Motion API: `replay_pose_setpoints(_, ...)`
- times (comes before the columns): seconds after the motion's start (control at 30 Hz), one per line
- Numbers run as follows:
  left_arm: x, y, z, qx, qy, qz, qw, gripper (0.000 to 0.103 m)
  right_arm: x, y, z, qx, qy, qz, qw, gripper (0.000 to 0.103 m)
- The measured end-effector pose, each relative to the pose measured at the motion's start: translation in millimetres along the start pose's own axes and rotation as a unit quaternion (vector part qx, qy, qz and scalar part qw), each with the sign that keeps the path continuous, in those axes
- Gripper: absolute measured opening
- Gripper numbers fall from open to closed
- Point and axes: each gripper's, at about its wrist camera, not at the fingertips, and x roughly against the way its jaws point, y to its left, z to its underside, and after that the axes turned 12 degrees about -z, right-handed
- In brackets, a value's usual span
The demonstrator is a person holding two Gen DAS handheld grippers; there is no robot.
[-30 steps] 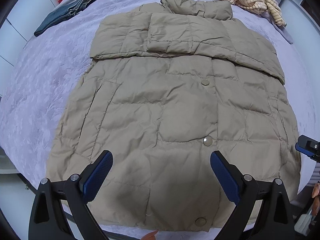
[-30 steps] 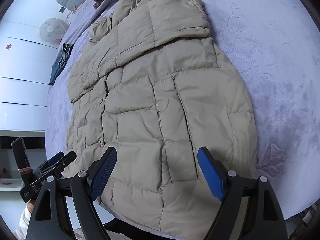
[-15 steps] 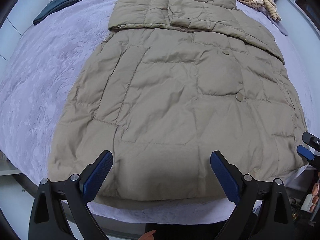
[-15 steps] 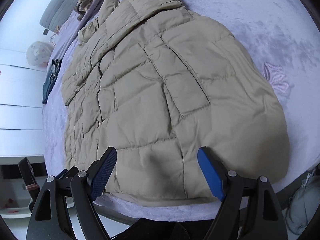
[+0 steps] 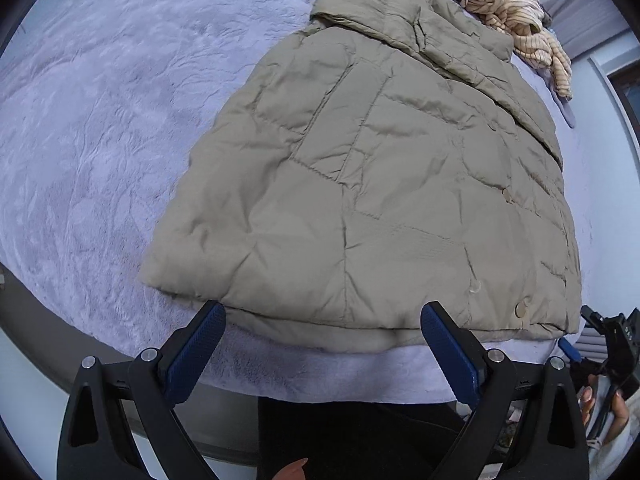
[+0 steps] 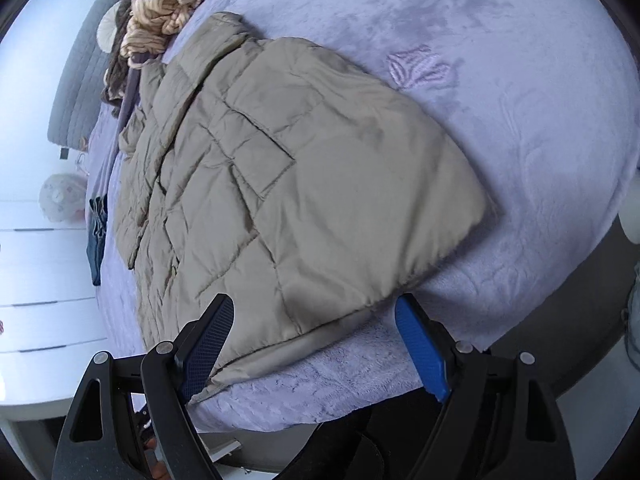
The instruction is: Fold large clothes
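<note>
A beige quilted puffer jacket (image 5: 380, 168) lies flat on the lilac bed, sleeves folded across the chest, collar at the far end. Its hem faces me. My left gripper (image 5: 322, 316) is open and empty, just before the hem's left part. My right gripper (image 6: 314, 308) is open and empty at the hem's right corner; the jacket also fills the right wrist view (image 6: 288, 184). The right gripper shows at the right edge of the left wrist view (image 5: 612, 344).
The lilac plush bedcover (image 5: 100, 128) extends left of the jacket and right of it (image 6: 520, 120). A striped cream garment (image 5: 520, 12) lies bunched by the collar. Folded dark jeans (image 6: 97, 236) lie at the bed's far left side. White drawers (image 6: 36, 304) stand beside the bed.
Both grippers have pulled back and dropped toward the bed's near edge. The left view has swung to the hem's left side, the right view to the hem's right corner. Jaws stay open.
</note>
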Motion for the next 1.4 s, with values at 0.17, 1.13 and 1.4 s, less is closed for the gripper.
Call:
replay_pose_setpoints(0.17,-7.1,27.8,9.6,0.047,0.016,0.018,0.9986,0.098,-2.8,-25.2,6.7,-0.064,-0.011,-0.007,0.998,0.085)
replay_pose_setpoints(1.13,22.8,11.9,-67.2,0.055,-0.076,0.145,0.985,0.014,-30.0,13.3,-29.5,-0.112,0.014,-0.139,0.984,0.009)
replay_pose_setpoints(1.4,84.2,-10.8,-124.2,0.041,-0.15,0.135,0.9785,0.014,-9.1,91.0,-87.4,0.006,0.007,-0.16,0.987,0.008)
